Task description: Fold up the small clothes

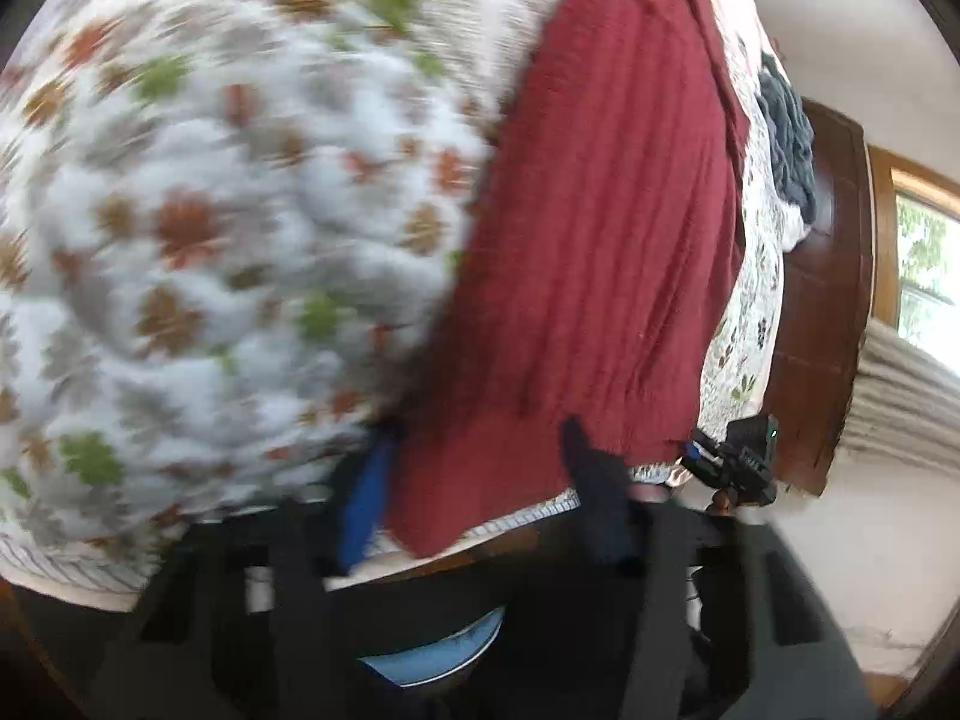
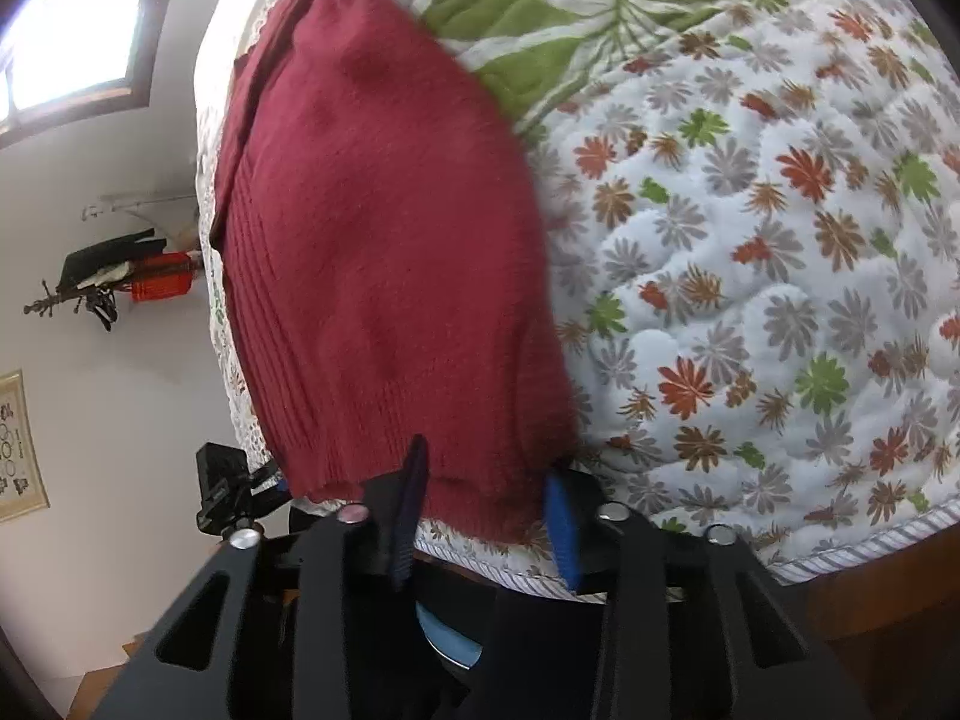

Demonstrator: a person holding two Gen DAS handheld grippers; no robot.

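A dark red knit garment (image 1: pixel 600 228) lies flat on a floral quilt (image 1: pixel 210 210) near the bed's edge. In the left wrist view, which is motion-blurred, my left gripper (image 1: pixel 480 486) is open, with its blue-padded finger (image 1: pixel 366 504) and dark finger (image 1: pixel 594 498) on either side of the garment's ribbed hem. The right wrist view shows the same garment (image 2: pixel 384 240) on the quilt (image 2: pixel 780 300). My right gripper (image 2: pixel 486 504) is open too, straddling the hem's other corner. Each gripper appears in the other's view: the right gripper (image 1: pixel 732 468) and the left gripper (image 2: pixel 228 486).
A pile of dark blue-grey clothes (image 1: pixel 786 138) sits farther along the bed by a dark wooden bed board (image 1: pixel 828 300). A window (image 1: pixel 924 264) and a pale curtain (image 1: pixel 900 396) lie beyond. A wall rack with hanging items (image 2: pixel 120 276) and a framed picture (image 2: pixel 18 450) are on the wall.
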